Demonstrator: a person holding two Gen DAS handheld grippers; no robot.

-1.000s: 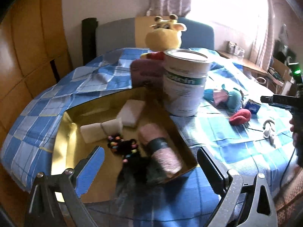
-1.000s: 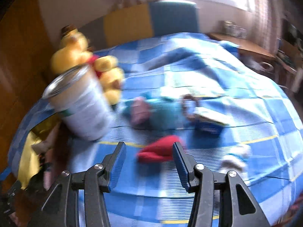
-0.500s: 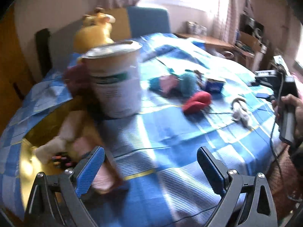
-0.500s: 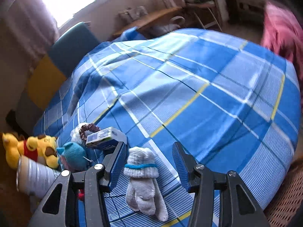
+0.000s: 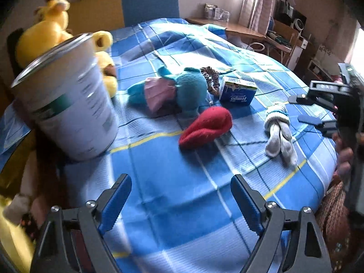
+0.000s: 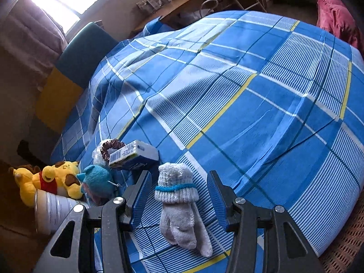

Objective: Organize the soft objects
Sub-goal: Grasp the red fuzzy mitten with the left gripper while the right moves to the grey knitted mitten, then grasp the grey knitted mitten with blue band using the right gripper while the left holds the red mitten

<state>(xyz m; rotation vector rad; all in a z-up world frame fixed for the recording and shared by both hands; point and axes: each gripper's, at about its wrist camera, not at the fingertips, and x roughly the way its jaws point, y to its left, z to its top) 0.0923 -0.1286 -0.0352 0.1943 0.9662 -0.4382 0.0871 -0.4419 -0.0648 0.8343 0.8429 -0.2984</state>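
My right gripper (image 6: 179, 193) hangs open over a pair of white knitted gloves (image 6: 177, 195) with a blue cuff band. The gloves lie between its fingers with a gap on each side. My left gripper (image 5: 180, 195) is wide and its jaws are closing, with only bare checked cloth between them. Beyond it lie a red plush piece (image 5: 207, 127), a teal and pink plush toy (image 5: 177, 91), a brown scrunchie (image 5: 211, 77) and the gloves (image 5: 278, 132). A yellow plush bear (image 5: 56, 34) sits behind a tin.
A tall white tin (image 5: 66, 104) stands at the left, beside a gold box (image 5: 11, 166) holding soft items. A blue tissue pack (image 5: 237, 91) lies near the scrunchie. The blue checked bedspread (image 6: 250, 91) stretches right and drops off at its edges. A person's hand (image 5: 343, 157) holds the right gripper.
The left view swung from the gold box rightwards to the toys on the cloth, and its jaws narrowed slightly. The right gripper rolled and moved from the red plush to over the gloves.
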